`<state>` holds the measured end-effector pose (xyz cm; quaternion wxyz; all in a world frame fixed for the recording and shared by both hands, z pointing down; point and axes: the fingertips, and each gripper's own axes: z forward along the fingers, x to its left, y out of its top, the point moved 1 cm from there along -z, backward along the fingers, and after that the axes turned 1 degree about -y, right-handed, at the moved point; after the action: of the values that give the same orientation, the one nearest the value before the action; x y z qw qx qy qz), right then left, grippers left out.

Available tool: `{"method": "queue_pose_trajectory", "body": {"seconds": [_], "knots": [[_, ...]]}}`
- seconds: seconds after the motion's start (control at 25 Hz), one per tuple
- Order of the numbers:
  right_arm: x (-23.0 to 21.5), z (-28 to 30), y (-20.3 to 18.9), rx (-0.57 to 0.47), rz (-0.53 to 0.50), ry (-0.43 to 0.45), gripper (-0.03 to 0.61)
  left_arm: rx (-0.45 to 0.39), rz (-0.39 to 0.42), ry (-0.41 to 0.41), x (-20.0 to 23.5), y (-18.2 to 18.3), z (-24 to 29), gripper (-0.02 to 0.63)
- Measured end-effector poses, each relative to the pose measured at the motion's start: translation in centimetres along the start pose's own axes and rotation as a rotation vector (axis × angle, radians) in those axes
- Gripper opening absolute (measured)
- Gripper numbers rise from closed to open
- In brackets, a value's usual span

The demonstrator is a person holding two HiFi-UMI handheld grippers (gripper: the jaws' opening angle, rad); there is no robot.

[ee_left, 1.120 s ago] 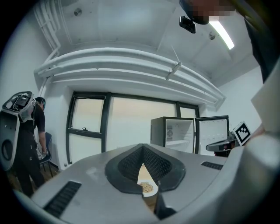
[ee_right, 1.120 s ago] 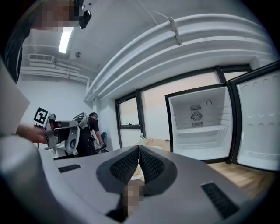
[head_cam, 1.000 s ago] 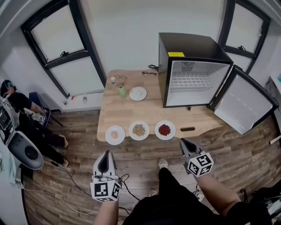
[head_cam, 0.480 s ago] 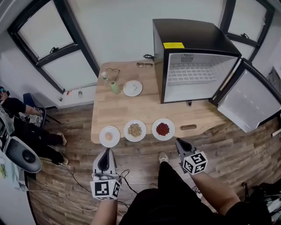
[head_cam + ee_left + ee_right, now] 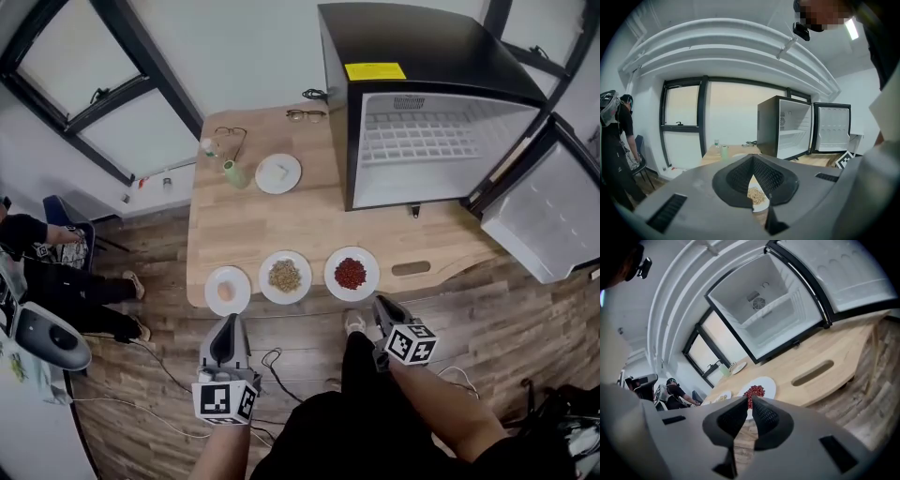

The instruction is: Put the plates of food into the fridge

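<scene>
Three plates of food stand in a row along the wooden table's (image 5: 244, 225) front edge: one with a pale orange piece (image 5: 228, 290), one with grains (image 5: 285, 276) and one with red food (image 5: 351, 273). At the back right, the black fridge (image 5: 427, 141) stands open with bare white shelves. My left gripper (image 5: 228, 325) hovers over the floor just short of the left plate, shut and empty; the grain plate (image 5: 757, 197) shows past its jaws. My right gripper (image 5: 380, 304) is also shut and empty, just below the red-food plate (image 5: 760, 387), which lies straight ahead of it.
A fourth white plate (image 5: 278, 173), a green cup (image 5: 232, 173), a small bottle (image 5: 208, 149) and two pairs of glasses (image 5: 307, 115) sit at the table's back. The fridge door (image 5: 544, 220) swings out to the right. A person (image 5: 42, 248) sits at the left; cables (image 5: 272, 361) lie on the floor.
The view has closed in on the table. Both grippers now sit nearer its front edge, the right one shifted left toward the red-food plate. Both stay shut.
</scene>
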<state>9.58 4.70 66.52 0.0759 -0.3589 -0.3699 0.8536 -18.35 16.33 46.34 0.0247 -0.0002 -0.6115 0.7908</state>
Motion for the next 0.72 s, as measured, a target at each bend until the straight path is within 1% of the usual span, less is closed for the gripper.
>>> {"method": "queue_pose_trajectory", "body": {"seconds": [0.04, 0.16, 0.28, 0.4, 0.48, 0.68, 0.72], "knots": [[-0.4, 0.4, -0.4, 0.012, 0.024, -0.001, 0.030, 0.009, 0.003, -0.004, -0.2, -0.1, 0.3, 0.003], [-1.2, 1.6, -1.6, 0.059, 0.104, 0.003, 0.109, 0.029, 0.007, -0.011, -0.3, -0.4, 1.3, 0.003], [-2.0, 2.5, -2.6, 0.083, 0.215, 0.005, 0.142, 0.048, 0.011, -0.011, -0.1, -0.6, 2.2, 0.003], [-2.6, 3.2, -3.2, 0.099, 0.291, 0.003, 0.169, 0.050, 0.014, -0.013, -0.2, -0.2, 3.0, 0.003], [-2.6, 3.8, -3.2, 0.110, 0.327, 0.005, 0.177, 0.052, 0.014, -0.014, -0.3, -0.1, 3.4, 0.003], [-2.6, 5.6, -3.8, 0.138, 0.392, 0.004, 0.175, 0.081, 0.004, -0.008, -0.2, -0.5, 4.2, 0.003], [-2.7, 5.7, -3.9, 0.135, 0.414, 0.004, 0.158, 0.083, 0.003, -0.007, -0.2, -0.5, 4.2, 0.003]]}}
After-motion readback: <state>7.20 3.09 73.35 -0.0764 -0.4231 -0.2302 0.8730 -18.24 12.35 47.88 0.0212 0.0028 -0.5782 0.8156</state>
